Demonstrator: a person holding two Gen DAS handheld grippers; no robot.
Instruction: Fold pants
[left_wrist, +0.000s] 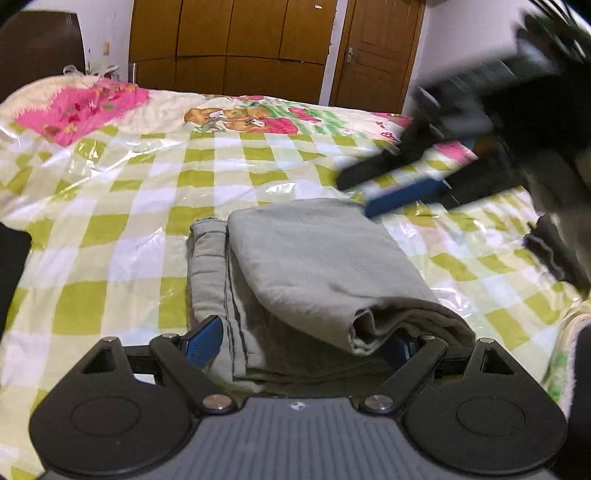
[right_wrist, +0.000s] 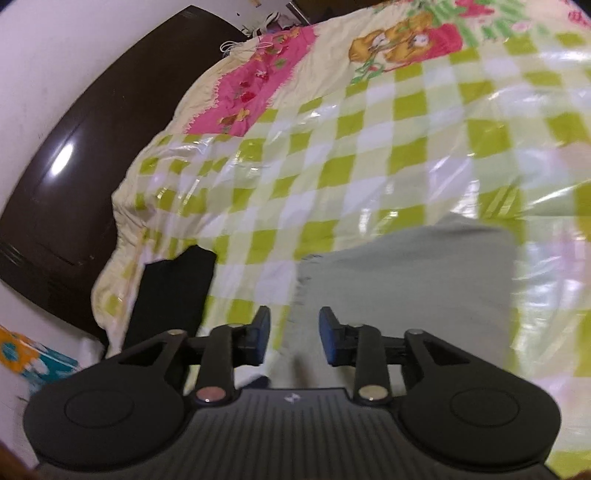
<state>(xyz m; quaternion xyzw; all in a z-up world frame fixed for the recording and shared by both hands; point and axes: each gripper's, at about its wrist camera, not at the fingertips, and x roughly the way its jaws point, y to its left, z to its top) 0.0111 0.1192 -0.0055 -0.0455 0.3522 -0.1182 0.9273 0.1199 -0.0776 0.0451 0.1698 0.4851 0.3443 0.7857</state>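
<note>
Folded grey pants (left_wrist: 314, 273) mid-bed (left_wrist: 122, 206) — left gripper (left_wrist: 306, 343) spread wide around near edge; right gripper (right_wrist: 293, 334) released above — empty.

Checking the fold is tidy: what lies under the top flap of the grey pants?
Under the top flap of the grey pants more folded grey layers show, stacked, sticking out at left and front. They rest on the checked bedspread. How the inner layers lie is hidden.

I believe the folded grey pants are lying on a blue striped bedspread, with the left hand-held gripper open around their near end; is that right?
Not quite: the bedspread is green-and-white checked, not blue striped, as the left wrist view shows. The rest holds: the folded grey pants lie on it, with the left hand-held gripper open around their near end.
</note>
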